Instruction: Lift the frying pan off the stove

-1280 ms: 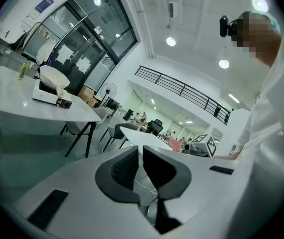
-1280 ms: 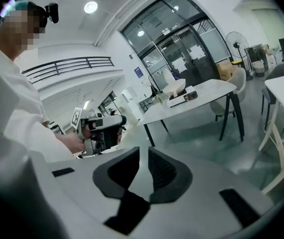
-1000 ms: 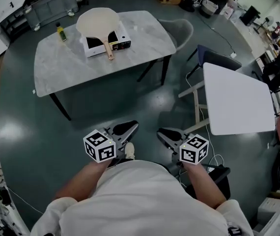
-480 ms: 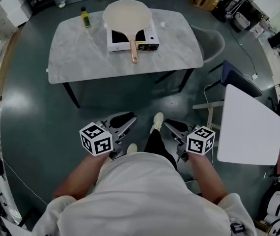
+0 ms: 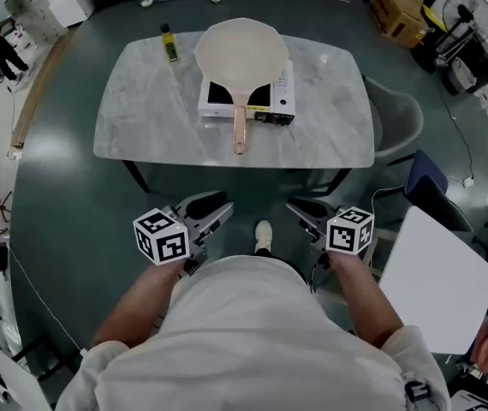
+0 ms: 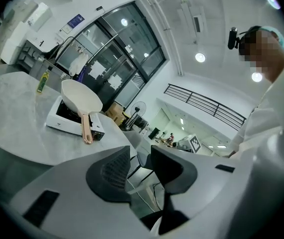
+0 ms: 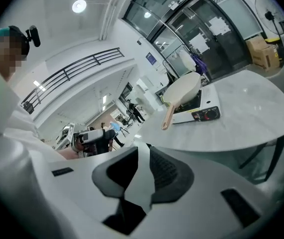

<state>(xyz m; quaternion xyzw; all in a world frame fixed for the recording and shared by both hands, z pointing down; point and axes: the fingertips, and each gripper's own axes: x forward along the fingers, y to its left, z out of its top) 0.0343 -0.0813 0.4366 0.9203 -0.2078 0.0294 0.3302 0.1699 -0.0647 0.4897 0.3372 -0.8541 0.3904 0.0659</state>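
While both claws stand parted and empty, the frying pan sits on the stove, untouched.

My left gripper [image 6: 141, 153] is released: its jaws have just been opening, a clear gap shows between the ribbed pads, and nothing lies in it. My right gripper [image 7: 144, 154] is likewise released. Its jaws have just opened a little further, the gap is narrower, and nothing is between them. I hold both low in front of my body, well apart from the table. Ahead, the marble-patterned table [image 5: 141, 118] carries the white stove [image 5: 271, 103] near its middle. The cream frying pan [image 5: 235, 54] rests on top of the stove, its copper-coloured handle [image 5: 240, 131] overhanging the stove's front edge toward me. A small bottle [image 5: 169, 43] stands upright left of the pan, apart from it.
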